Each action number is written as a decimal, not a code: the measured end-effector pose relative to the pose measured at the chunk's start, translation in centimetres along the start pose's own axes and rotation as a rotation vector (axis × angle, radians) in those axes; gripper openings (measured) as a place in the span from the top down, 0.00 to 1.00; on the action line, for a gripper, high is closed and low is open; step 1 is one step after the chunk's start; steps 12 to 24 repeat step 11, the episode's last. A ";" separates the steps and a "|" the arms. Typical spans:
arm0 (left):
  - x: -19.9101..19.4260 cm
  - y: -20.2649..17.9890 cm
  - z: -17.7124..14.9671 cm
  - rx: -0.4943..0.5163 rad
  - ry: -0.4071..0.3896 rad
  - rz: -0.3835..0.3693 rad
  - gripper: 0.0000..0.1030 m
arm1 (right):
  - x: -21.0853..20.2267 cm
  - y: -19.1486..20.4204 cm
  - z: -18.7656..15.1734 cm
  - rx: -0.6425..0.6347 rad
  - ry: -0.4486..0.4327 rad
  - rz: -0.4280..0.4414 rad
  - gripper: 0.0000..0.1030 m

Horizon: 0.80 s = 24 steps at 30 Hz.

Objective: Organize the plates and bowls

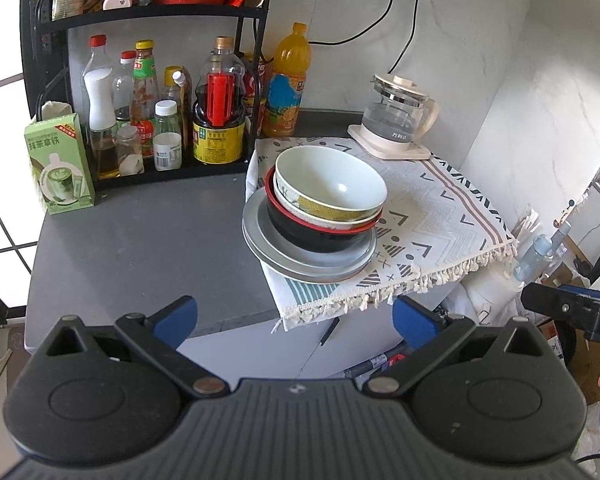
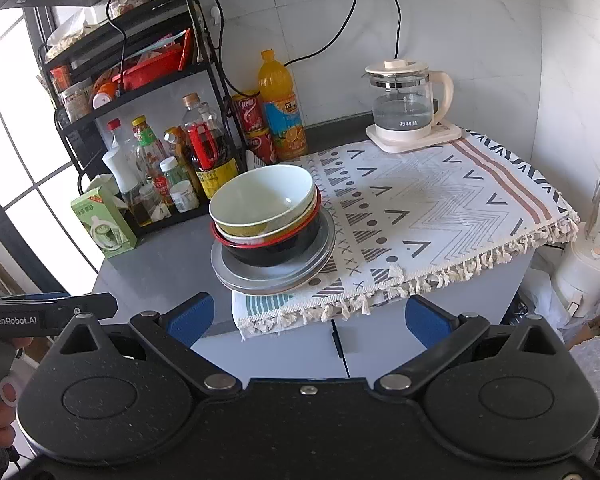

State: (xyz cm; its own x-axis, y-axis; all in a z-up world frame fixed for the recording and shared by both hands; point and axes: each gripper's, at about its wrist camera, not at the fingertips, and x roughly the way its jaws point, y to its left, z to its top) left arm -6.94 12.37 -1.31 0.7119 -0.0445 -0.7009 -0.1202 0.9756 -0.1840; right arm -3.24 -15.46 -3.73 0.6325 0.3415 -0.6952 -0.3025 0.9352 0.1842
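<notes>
**Stacked dishes at counter front edge**

Left gripper [image 1: 296, 322]: jaws spread wide, holding nothing, short of the counter's front edge. Right gripper [image 2: 306, 316]: likewise released and empty. Stack on the patterned cloth [image 2: 440, 216], at its left front corner: grey plates [image 1: 272, 256] at bottom, black bowl with red rim [image 1: 300, 236] on them, white-and-olive bowl [image 1: 332, 184] nested on top. Glass kettle [image 2: 410, 110]: back edge of the cloth. Bottle rack [image 1: 148, 120]: back left of the grey counter [image 1: 140, 248].

Glossy ceramic bowls [image 1: 328, 188], matt metal plates [image 1: 268, 248]
</notes>
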 end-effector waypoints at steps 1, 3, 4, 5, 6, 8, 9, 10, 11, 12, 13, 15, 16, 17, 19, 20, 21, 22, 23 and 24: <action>0.0 0.0 0.0 0.002 0.000 0.001 0.00 | 0.0 0.0 0.0 -0.001 0.002 -0.001 0.00; -0.2 0.0 -0.1 0.007 -0.002 0.000 0.00 | 0.1 -0.1 0.0 -0.003 0.007 -0.004 0.00; -0.2 0.0 -0.1 0.009 -0.003 0.002 0.00 | 0.1 -0.1 0.0 -0.003 0.010 -0.006 0.00; -0.3 0.0 -0.1 0.011 -0.004 0.005 0.00 | 0.2 -0.1 -0.1 -0.003 0.014 -0.006 0.00; -0.3 0.0 -0.1 0.012 -0.002 0.006 0.00 | 0.2 -0.1 -0.1 -0.003 0.016 -0.006 0.00; -0.3 0.1 -0.1 0.010 0.002 0.006 0.00 | 0.2 -0.1 -0.2 -0.002 0.019 -0.006 0.00; -0.4 0.1 -0.1 0.011 0.002 0.005 0.00 | 0.2 -0.1 -0.2 -0.001 0.020 -0.006 0.00; -0.3 0.1 -0.1 0.012 0.002 0.006 0.00 | 0.2 -0.1 -0.2 0.001 0.021 -0.005 0.00; -0.3 0.1 -0.1 0.015 0.003 0.006 0.00 | 0.2 -0.1 -0.2 0.002 0.022 -0.005 0.00; -0.3 0.1 -0.1 0.015 0.003 0.006 0.00 | 0.2 -0.1 -0.2 0.002 0.022 -0.005 0.00; -0.3 0.1 -0.1 0.015 0.003 0.006 0.00 | 0.2 -0.1 -0.2 0.002 0.022 -0.005 0.00; -0.3 0.1 -0.1 0.015 0.003 0.006 0.00 | 0.2 -0.1 -0.2 0.002 0.022 -0.005 0.00; -0.3 0.1 -0.1 0.015 0.003 0.006 0.00 | 0.2 -0.1 -0.2 0.002 0.022 -0.005 0.00; -0.3 0.1 -0.1 0.015 0.003 0.006 0.00 | 0.2 -0.1 -0.2 0.002 0.022 -0.005 0.00; -0.3 0.1 -0.1 0.015 0.003 0.006 0.00 | 0.2 -0.1 -0.2 0.002 0.022 -0.005 0.00; -0.3 0.1 -0.1 0.015 0.003 0.006 0.00 | 0.2 -0.1 -0.2 0.002 0.022 -0.005 0.00; -0.3 0.1 -0.1 0.015 0.003 0.006 0.00 | 0.2 -0.1 -0.2 0.002 0.022 -0.005 0.00; -0.3 0.1 -0.1 0.015 0.003 0.006 0.00 | 0.2 -0.1 -0.2 0.002 0.022 -0.005 0.00; -0.3 0.1 -0.1 0.015 0.003 0.006 0.00 | 0.2 -0.1 -0.2 0.002 0.022 -0.005 0.00; -0.3 0.1 -0.1 0.015 0.003 0.006 0.00 | 0.2 -0.1 -0.2 0.002 0.022 -0.005 0.00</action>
